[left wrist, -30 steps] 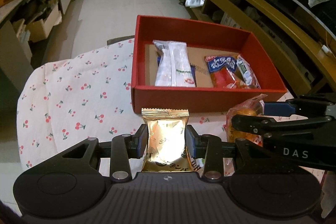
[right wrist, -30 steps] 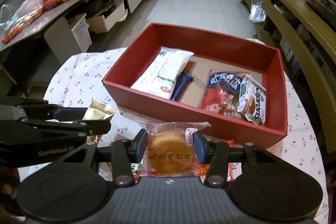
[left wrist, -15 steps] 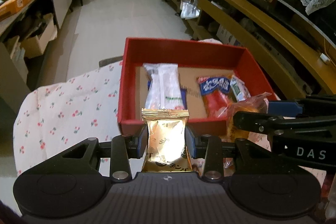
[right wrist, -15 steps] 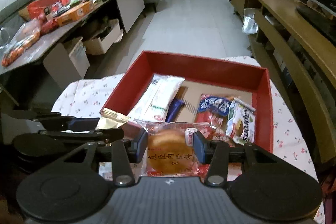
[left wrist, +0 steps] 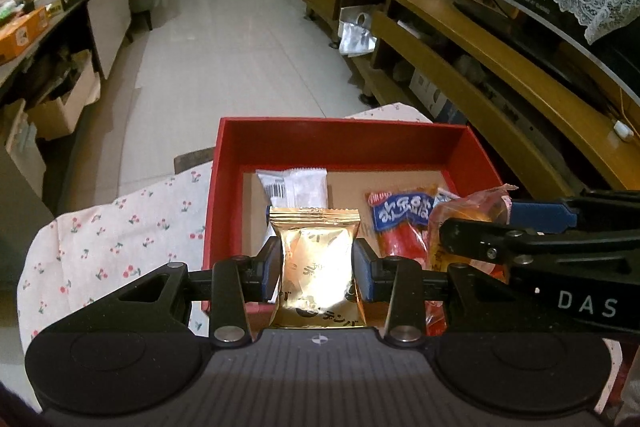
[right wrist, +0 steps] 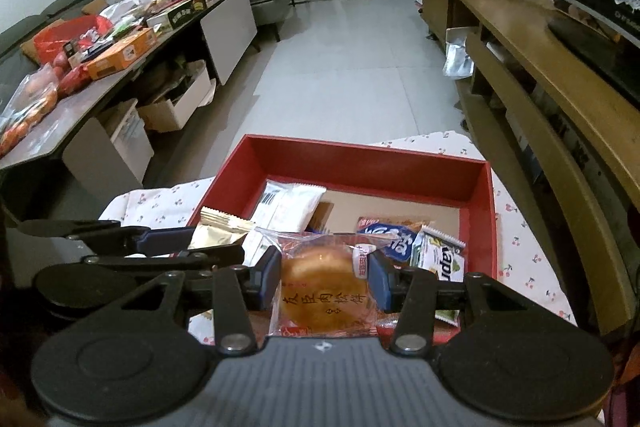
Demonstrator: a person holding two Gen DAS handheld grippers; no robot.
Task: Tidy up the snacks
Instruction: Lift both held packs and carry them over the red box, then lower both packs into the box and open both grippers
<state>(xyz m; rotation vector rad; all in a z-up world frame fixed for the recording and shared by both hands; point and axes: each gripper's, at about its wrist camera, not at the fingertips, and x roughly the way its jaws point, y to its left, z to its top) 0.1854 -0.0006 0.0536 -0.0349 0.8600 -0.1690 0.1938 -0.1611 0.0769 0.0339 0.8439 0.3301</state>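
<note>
1. the left gripper (left wrist: 316, 265) is clamped on a gold packet (left wrist: 316, 267), held upright over the near left part of the red box (left wrist: 340, 143).
2. the right gripper (right wrist: 324, 277) pinches a round cake in clear wrap (right wrist: 323, 287) above the box's near wall.
3. inside the box lie a white packet (right wrist: 290, 205), a red and blue packet (left wrist: 400, 223) and a green and white wafer pack (right wrist: 438, 259).
4. the box sits on a counter covered by a cherry-print cloth (left wrist: 112, 231).

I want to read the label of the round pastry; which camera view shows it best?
The right wrist view: the round pastry faces the camera between the right gripper fingers, characters visible. The left wrist view shows only its wrapper edge-on.
</note>
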